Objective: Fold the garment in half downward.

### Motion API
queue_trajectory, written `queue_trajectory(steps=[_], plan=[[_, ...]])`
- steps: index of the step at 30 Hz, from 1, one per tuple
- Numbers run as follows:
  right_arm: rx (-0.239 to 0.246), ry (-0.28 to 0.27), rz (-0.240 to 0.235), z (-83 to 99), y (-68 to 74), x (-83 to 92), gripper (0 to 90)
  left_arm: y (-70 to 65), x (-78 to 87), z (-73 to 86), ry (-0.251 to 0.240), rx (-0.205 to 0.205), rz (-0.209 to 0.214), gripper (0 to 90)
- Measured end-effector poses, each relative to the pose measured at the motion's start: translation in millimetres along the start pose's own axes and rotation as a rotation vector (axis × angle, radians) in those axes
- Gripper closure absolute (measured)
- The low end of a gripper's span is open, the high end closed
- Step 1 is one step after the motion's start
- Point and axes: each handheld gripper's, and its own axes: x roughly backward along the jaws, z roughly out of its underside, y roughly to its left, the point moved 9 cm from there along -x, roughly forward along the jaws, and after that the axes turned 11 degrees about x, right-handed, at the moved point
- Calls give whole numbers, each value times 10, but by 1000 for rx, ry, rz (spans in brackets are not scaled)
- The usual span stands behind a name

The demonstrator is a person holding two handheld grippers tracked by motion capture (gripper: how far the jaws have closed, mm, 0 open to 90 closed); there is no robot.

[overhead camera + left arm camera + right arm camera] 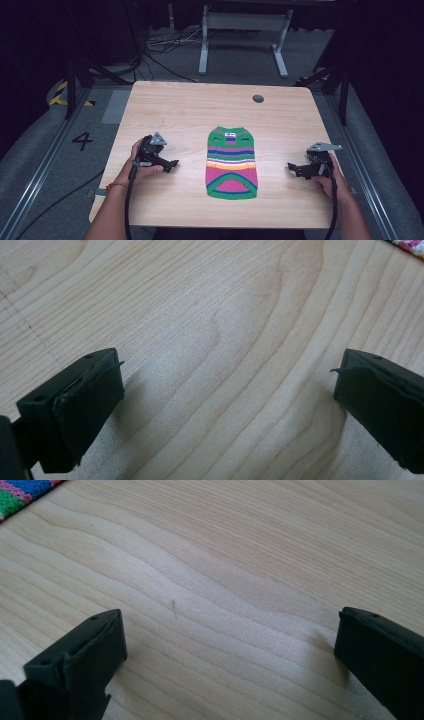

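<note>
Knitwear lies flat at the middle of the bench [165, 105]: a small striped sweater [231, 162] in green, pink, blue and orange, neck end away from me, hem toward me. I hold the left gripper [171, 163] to its left and the right gripper [292, 167] to its right, each well apart from the cloth and low over bare wood. Both sets of fingers stand wide with nothing between them, as each gripper view confirms; a corner of the knit peeks in at the edge of each. I judge the sweater light, soft and limp, likely to sag and bunch when lifted. I'd pinch it at the two side edges or the shoulder corners, catching both layers.
</note>
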Motion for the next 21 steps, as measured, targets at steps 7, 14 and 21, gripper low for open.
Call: queue_trajectory(steps=[7, 14, 21], plan=[[1, 0, -1, 0, 0, -1, 4, 3, -4, -6, 0, 4, -9, 1], [7, -1, -7, -3, -2, -4, 4, -5, -1, -1, -5, 19, -16, 3], [20, -3, -18, -3, 0, -3, 4, 4, 6, -1, 5, 8, -14, 5]])
